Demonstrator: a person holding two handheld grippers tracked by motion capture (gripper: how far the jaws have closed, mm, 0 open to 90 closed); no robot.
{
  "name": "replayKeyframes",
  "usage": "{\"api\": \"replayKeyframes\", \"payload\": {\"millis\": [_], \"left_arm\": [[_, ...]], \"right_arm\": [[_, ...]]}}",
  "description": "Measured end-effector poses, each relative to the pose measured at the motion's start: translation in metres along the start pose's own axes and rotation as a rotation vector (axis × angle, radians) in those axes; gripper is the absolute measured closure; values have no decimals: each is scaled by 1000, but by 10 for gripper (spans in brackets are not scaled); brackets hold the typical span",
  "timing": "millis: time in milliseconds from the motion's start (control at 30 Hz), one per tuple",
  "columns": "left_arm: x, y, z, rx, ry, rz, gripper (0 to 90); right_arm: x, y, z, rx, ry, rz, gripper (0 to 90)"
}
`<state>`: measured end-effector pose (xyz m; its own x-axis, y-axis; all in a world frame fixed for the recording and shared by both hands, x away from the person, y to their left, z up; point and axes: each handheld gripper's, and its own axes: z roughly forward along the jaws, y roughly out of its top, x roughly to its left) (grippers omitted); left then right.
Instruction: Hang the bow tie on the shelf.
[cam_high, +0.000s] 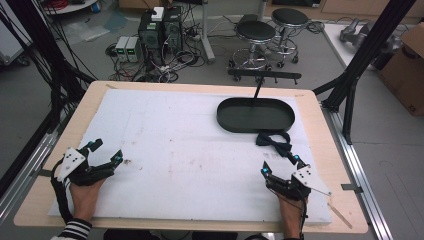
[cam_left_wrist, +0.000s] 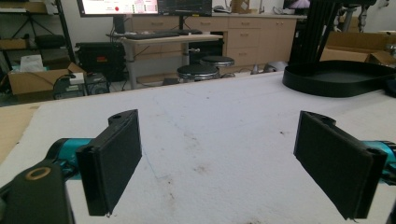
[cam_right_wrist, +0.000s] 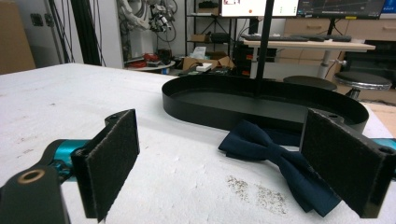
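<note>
Nothing is held yet; both the left gripper (cam_high: 106, 152) and right gripper (cam_high: 280, 165) are spread wide and empty; the bow tie (cam_high: 274, 141) is left beside the tray (cam_high: 255, 115).

Laboratory setting: grey floor (cam_high: 390, 165), two black stools (cam_high: 256, 32), computer towers (cam_high: 160, 30) amid tangled cables, cardboard boxes (cam_high: 407, 70), wooden cabinets (cam_left_wrist: 243, 35), desk with monitors (cam_left_wrist: 140, 7).
</note>
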<state>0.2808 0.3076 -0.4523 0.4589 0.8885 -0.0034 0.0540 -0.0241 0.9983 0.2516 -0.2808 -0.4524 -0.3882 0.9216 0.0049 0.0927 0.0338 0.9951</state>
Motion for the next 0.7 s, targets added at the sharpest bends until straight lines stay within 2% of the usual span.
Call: {"api": "replayKeyframes", "payload": {"millis": [233,367,700], "left_arm": [[1,0,0,-2,3,-11,155],[1,0,0,-3,3,-14,155],[1,0,0,-3,-1,-6,155]], "right_arm": [[1,0,0,0,-5,-18,110],[1,0,-1,-10,-14,-10,110],[2,-1,-1,-16,-14,-21,110]]}}
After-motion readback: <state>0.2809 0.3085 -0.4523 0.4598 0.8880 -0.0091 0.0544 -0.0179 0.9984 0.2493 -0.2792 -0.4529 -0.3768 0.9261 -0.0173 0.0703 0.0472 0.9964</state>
